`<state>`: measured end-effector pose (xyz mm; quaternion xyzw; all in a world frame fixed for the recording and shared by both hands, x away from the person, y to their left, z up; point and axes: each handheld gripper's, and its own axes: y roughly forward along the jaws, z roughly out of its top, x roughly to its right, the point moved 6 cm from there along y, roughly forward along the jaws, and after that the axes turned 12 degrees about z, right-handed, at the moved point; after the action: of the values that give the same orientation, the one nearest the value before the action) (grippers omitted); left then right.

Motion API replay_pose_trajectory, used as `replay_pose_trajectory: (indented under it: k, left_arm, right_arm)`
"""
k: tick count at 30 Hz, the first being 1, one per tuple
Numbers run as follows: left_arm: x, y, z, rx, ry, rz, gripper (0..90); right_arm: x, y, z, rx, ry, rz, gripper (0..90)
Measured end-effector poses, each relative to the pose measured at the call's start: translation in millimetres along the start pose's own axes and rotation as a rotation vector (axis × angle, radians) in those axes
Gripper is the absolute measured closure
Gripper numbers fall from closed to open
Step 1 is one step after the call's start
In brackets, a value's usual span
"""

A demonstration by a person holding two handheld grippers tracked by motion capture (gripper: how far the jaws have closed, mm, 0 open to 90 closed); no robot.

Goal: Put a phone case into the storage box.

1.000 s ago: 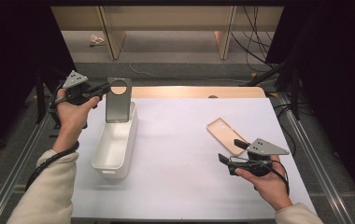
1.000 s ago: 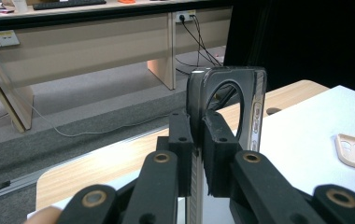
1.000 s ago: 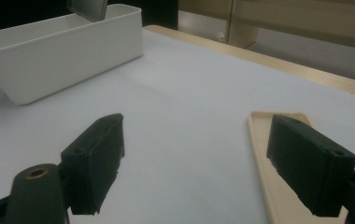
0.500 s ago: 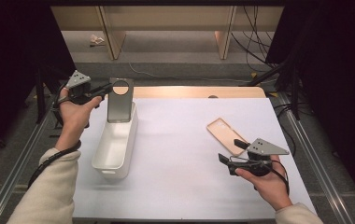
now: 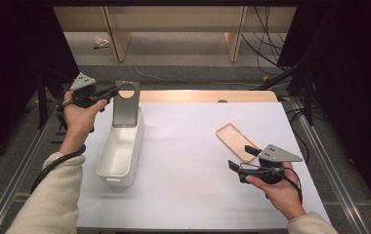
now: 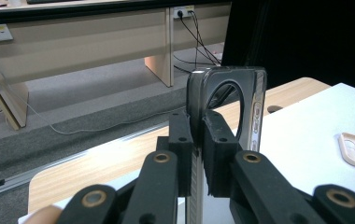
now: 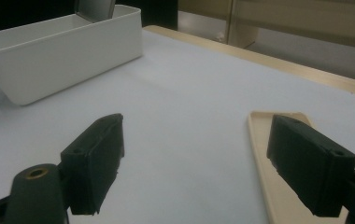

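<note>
A grey phone case (image 5: 125,109) with a round hole near its top stands upright over the far end of a white bin (image 5: 106,155). My left gripper (image 5: 111,91) is shut on the case's left edge. In the left gripper view the black pads (image 6: 181,140) pinch that grey case (image 6: 258,112), with the left gripper (image 6: 197,133) level. A beige phone case (image 5: 236,141) lies flat on the white table at the right. My right gripper (image 5: 242,158) hovers open just in front of it. Its jaws stand wide in the right gripper view (image 7: 208,163), and the beige case (image 7: 264,154) lies by the right jaw.
The white bin (image 7: 68,51) is long and narrow, with nothing lying in the part I see. A wooden strip (image 5: 203,96) runs along the table's far edge. Metal rails (image 5: 320,146) flank the table. Beyond are grey floor, desk legs and cables.
My left hand has edged slightly to the right with the grey case still in its grip. The right hand has stayed still.
</note>
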<state>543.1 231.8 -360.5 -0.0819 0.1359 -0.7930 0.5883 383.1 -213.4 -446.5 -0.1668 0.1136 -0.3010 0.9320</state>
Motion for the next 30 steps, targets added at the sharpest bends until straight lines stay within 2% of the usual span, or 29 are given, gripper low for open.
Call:
replay_pose_trajectory:
  k: [11,30]
  left_arm:
    - [-1.1,6.6,2.0,-0.013,0.005,0.003,82.9]
    - [-3.8,17.5,1.1,-0.021,-0.01,0.008,83.0]
  right_arm:
    - [0.9,-0.3,0.1,0.001,0.002,-0.003,20.0]
    - [1.5,-0.6,-0.5,-0.002,0.002,-0.003,20.1]
